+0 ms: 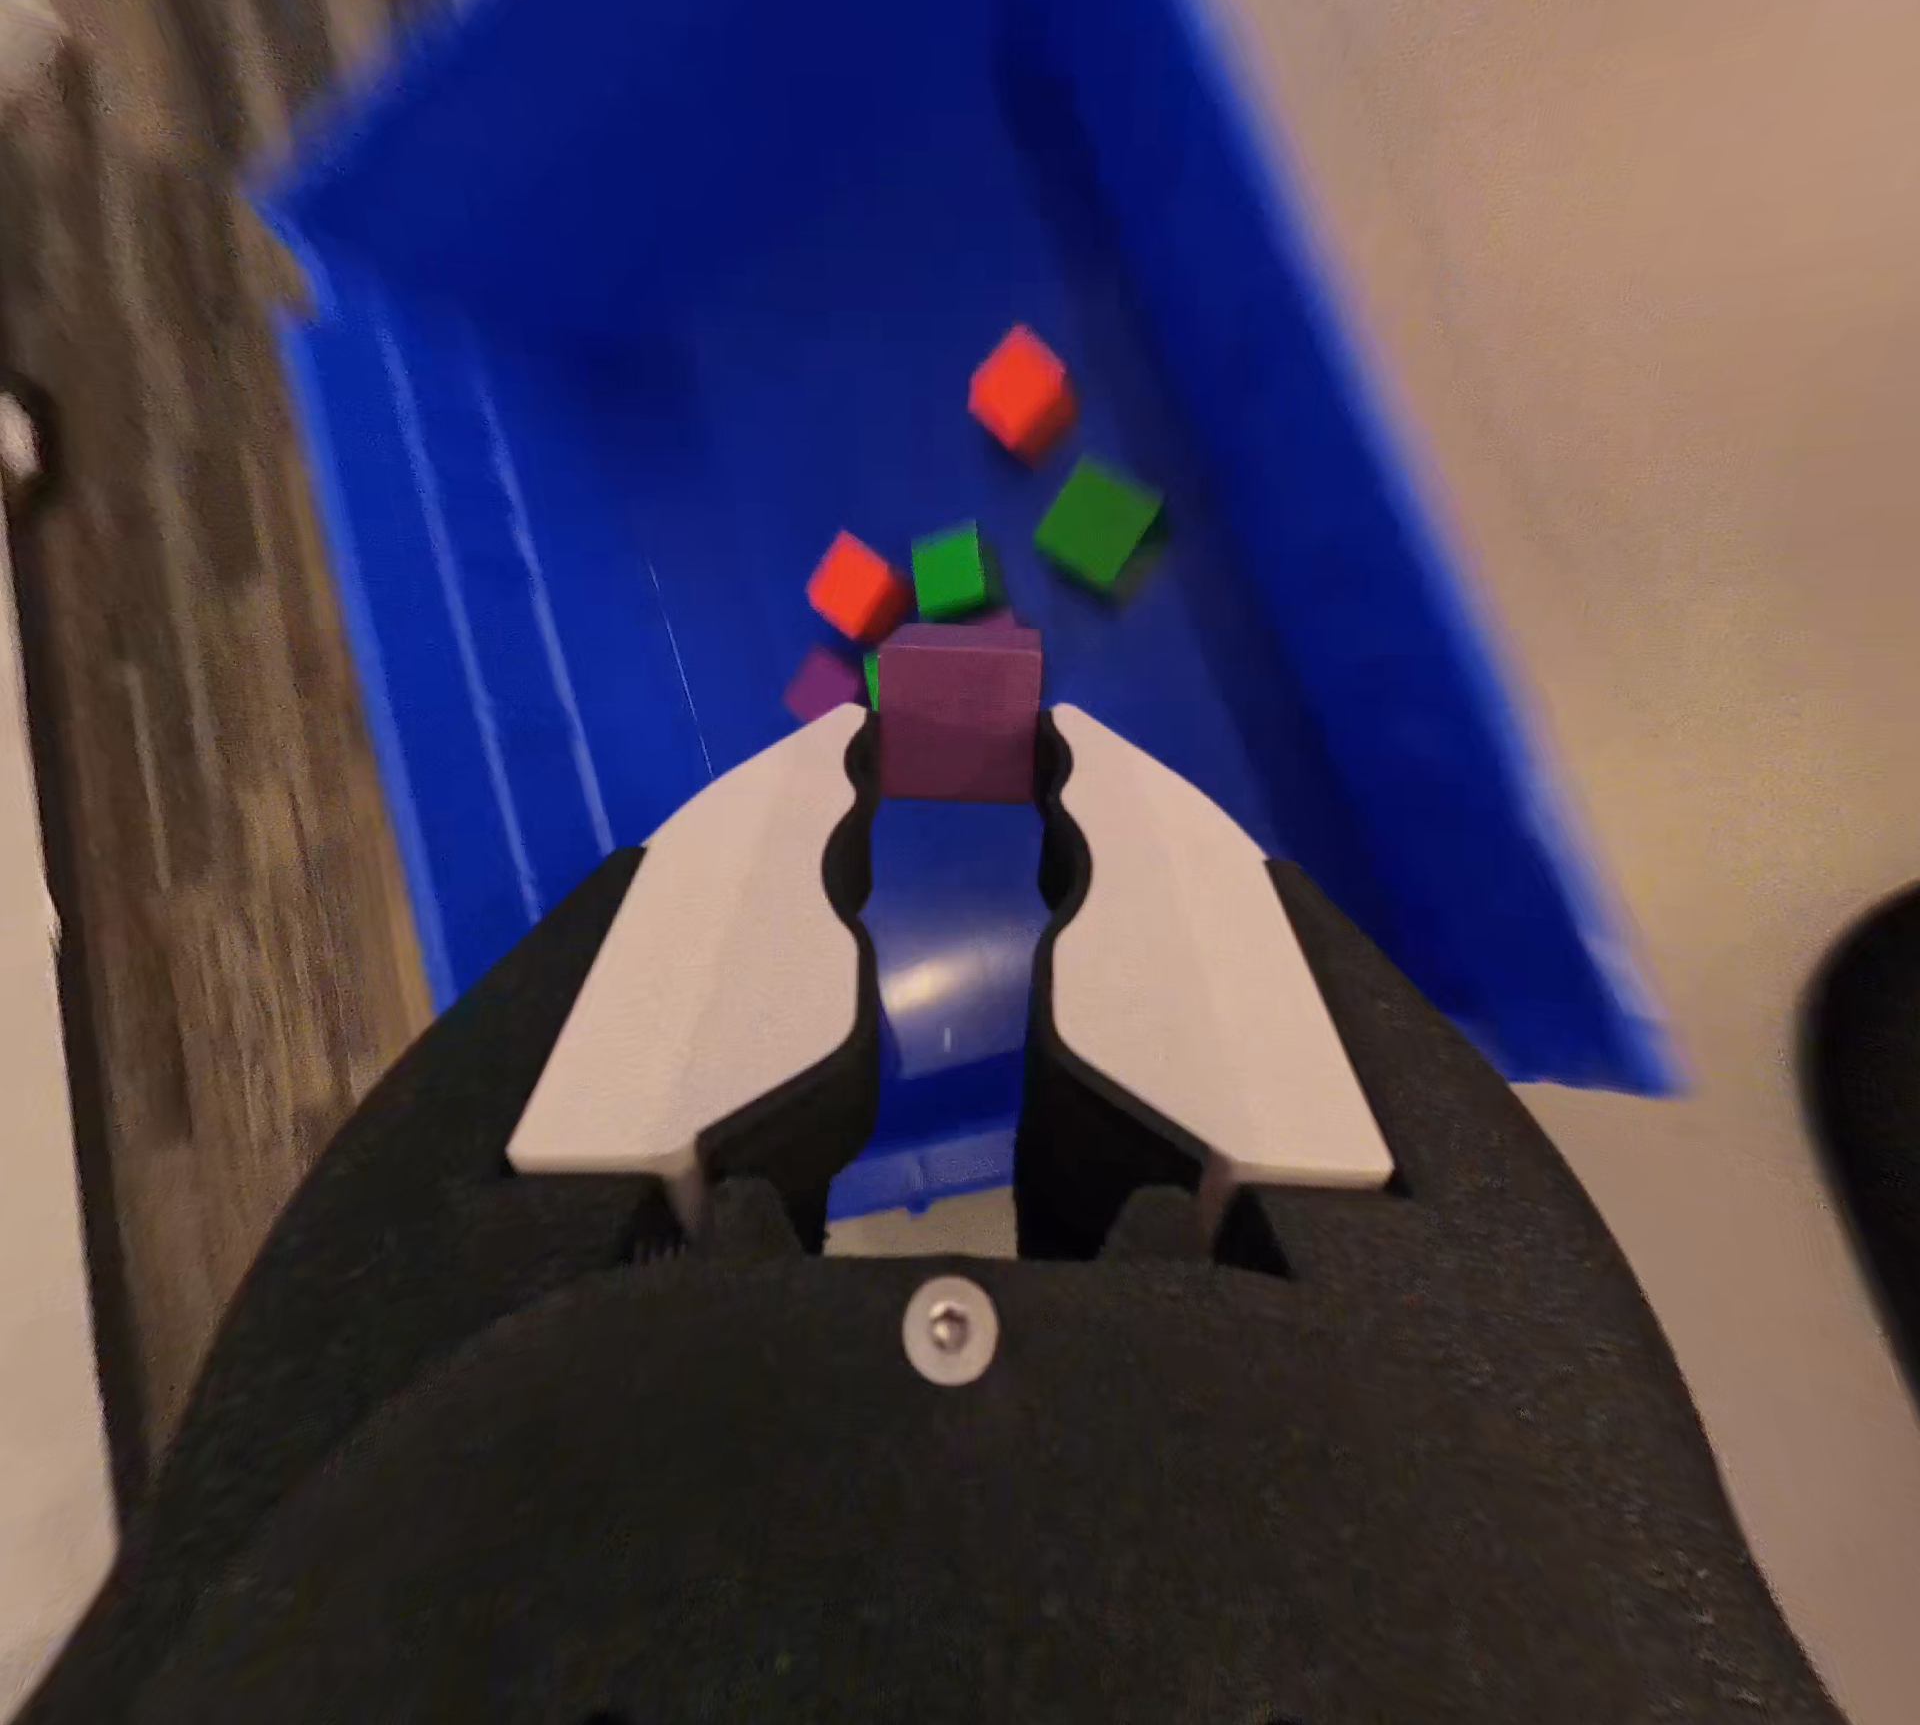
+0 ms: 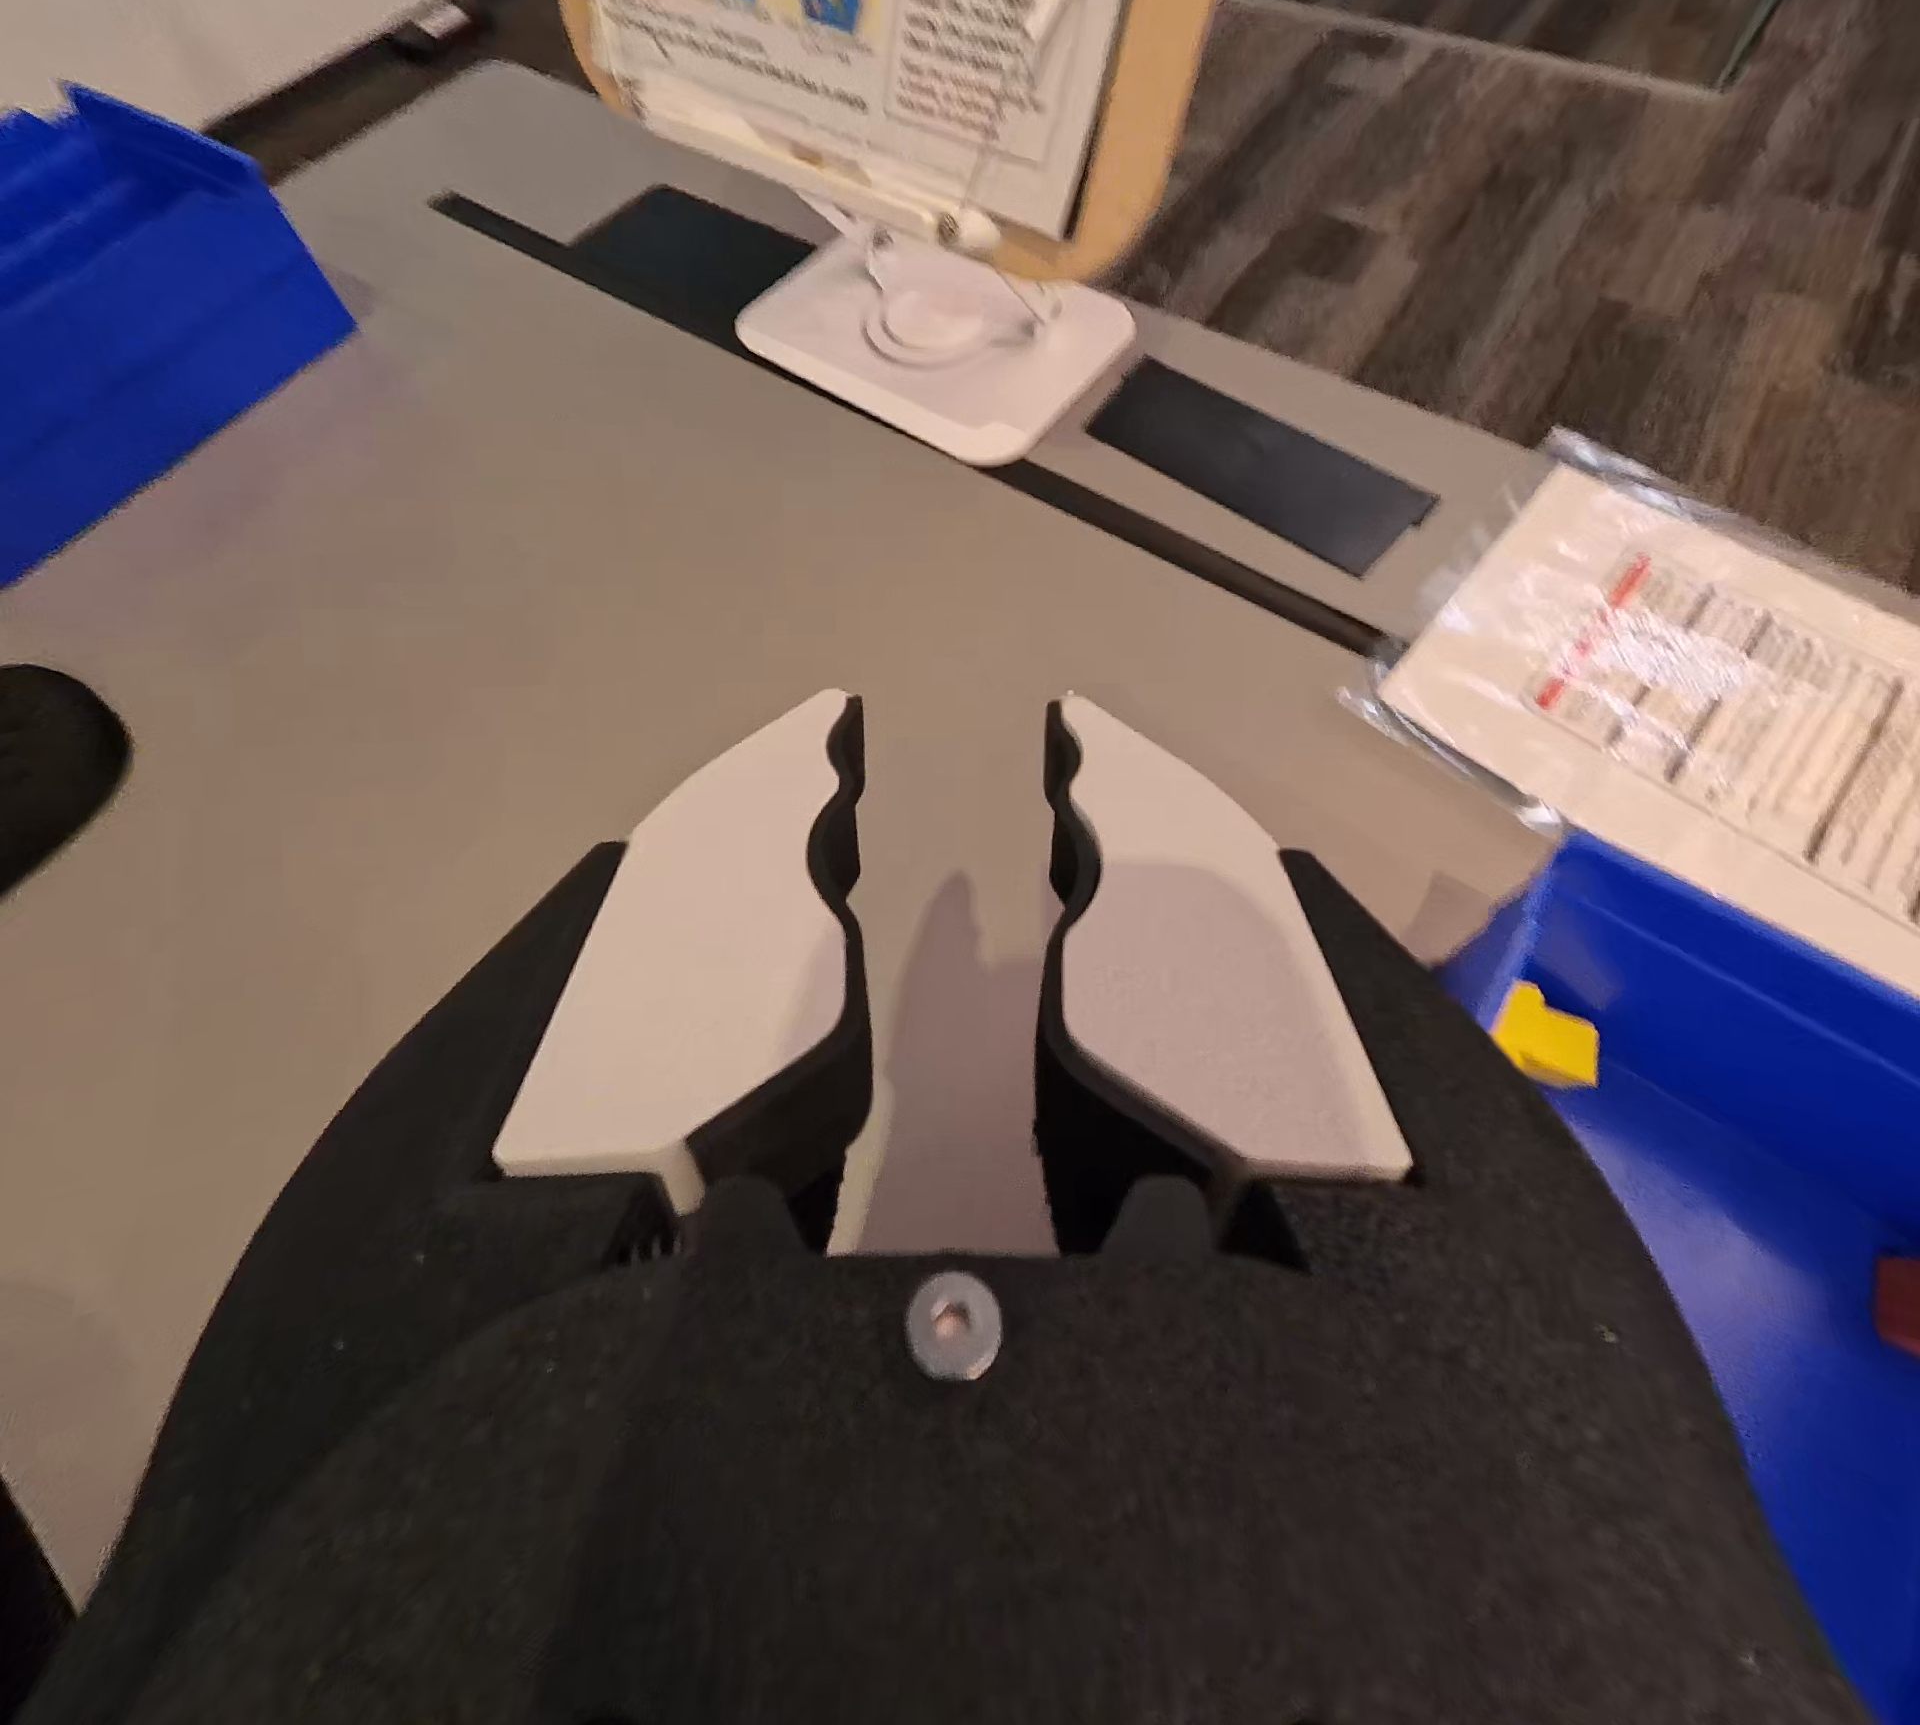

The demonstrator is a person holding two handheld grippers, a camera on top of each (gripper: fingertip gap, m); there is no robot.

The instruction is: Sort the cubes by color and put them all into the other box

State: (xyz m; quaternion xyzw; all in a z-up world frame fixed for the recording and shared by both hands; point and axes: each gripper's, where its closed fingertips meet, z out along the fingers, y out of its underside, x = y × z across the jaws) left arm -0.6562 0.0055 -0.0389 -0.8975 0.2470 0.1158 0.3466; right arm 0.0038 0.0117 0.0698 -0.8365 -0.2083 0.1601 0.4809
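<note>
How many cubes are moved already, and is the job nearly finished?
Not nearly. Looks done: a yellow cube and a dark red one lie in the blue box beside the open, empty right gripper. In hand: the left gripper grips a purple cube above the other box. Left: two red cubes, green cubes and another purple cube wait there.

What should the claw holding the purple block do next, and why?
Probably lift it up and out of this blue box. The left gripper is shut on the purple cube, right above red and green cubes lying loose on the floor of the box, so the grasp looks done. The right gripper hangs open and empty over the grey table.
</note>
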